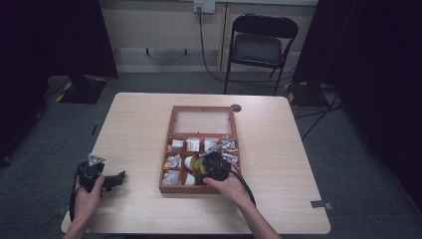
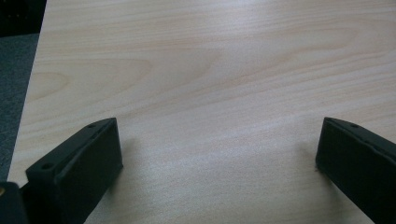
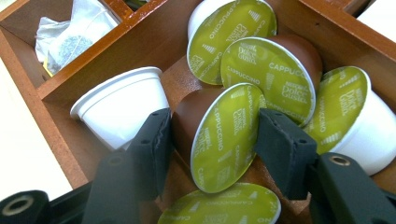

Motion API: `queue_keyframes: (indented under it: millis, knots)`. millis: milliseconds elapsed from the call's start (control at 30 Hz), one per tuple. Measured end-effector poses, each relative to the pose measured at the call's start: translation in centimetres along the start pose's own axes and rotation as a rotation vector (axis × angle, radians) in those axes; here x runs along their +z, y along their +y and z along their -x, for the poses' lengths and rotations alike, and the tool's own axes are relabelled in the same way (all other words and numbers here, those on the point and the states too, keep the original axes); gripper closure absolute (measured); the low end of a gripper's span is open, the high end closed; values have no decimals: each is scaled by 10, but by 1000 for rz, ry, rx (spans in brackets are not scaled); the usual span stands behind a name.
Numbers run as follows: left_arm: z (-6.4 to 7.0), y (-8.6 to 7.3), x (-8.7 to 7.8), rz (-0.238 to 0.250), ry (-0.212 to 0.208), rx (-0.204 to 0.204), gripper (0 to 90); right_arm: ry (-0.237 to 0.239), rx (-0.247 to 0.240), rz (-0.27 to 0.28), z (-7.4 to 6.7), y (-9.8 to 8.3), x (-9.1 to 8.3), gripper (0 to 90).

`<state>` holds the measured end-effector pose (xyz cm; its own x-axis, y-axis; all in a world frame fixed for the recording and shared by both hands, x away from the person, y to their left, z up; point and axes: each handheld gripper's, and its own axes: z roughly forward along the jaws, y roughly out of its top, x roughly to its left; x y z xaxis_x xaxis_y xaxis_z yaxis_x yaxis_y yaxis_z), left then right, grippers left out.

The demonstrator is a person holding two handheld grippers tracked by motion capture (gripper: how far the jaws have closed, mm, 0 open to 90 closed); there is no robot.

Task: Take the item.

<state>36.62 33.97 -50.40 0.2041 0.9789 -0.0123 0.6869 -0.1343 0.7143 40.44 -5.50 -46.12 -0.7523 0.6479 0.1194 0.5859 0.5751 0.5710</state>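
Left of the wooden box (image 1: 165, 172), the left gripper (image 2: 217, 154) rests on bare table (image 2: 210, 70), jaws wide apart. Inside the box's front compartment, the right gripper (image 3: 212, 140) is clamped on a brown capsule (image 3: 219, 135), among other capsules (image 3: 266, 74).
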Motion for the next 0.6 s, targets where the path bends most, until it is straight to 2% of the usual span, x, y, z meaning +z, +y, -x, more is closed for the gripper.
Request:
queue_keyframes:
  millis: [167, 200, 400, 600]
  knots:
    - [0, 0, 0, 0, 0, 0, 0, 3, -26, 6, -1, -1, -1, 492]
    - [0, 0, 0, 0, 1, -1, 0, 19, -27, 11, 0, -2, -2, 510]
    - [0, 0, 0, 0, 0, 0, 0, 41, -15, 33, 1, -4, -5, 543]
    - [0, 0, 0, 0, 0, 0, 0, 50, -3, 82, 7, -9, -20, 606]
